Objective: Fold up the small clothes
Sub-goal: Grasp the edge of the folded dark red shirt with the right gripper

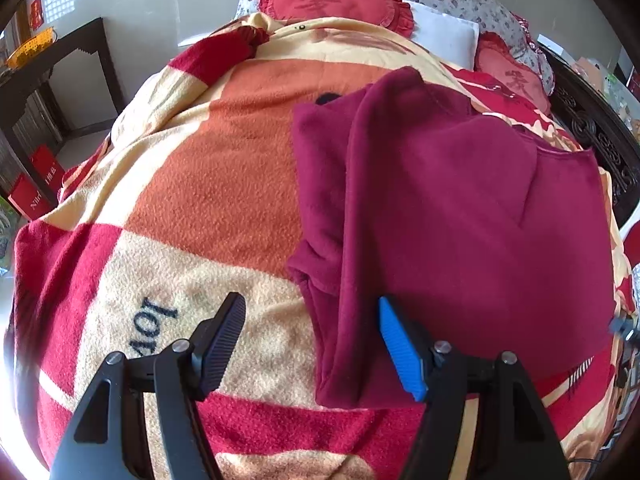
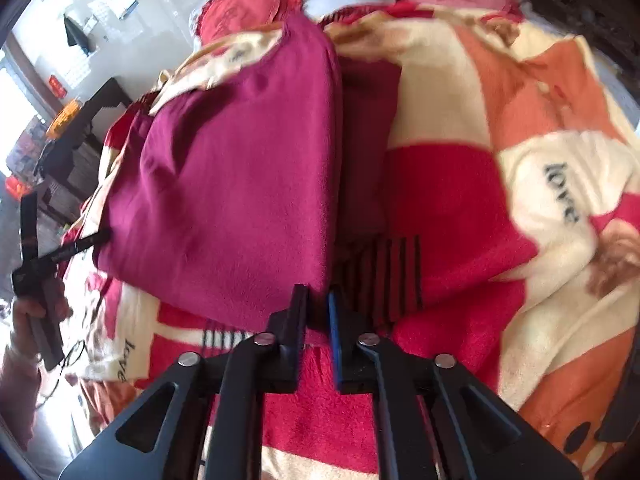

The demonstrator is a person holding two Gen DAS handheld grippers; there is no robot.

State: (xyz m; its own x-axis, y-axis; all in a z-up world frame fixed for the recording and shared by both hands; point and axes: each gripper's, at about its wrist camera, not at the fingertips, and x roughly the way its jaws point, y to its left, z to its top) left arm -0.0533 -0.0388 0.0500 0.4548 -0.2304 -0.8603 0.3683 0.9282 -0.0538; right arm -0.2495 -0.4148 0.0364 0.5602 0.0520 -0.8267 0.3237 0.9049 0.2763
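A maroon fleece garment [image 1: 460,208] lies partly folded on a red, orange and cream blanket [image 1: 192,184] on a bed. My left gripper [image 1: 312,320] is open and empty, hovering over the garment's near left edge. In the right wrist view the garment [image 2: 224,168] lies ahead and to the left. My right gripper [image 2: 318,300] is nearly shut, with the garment's near right corner at its fingertips; I cannot tell if cloth is pinched. The left gripper [image 2: 40,256] shows there at the far left, held by a hand.
Red embroidered cushions [image 1: 332,0] and a white pillow [image 1: 448,36] lie at the head of the bed. A dark wooden table [image 1: 52,68] stands to the left of the bed. A dark carved bed frame [image 1: 596,140] runs along the right.
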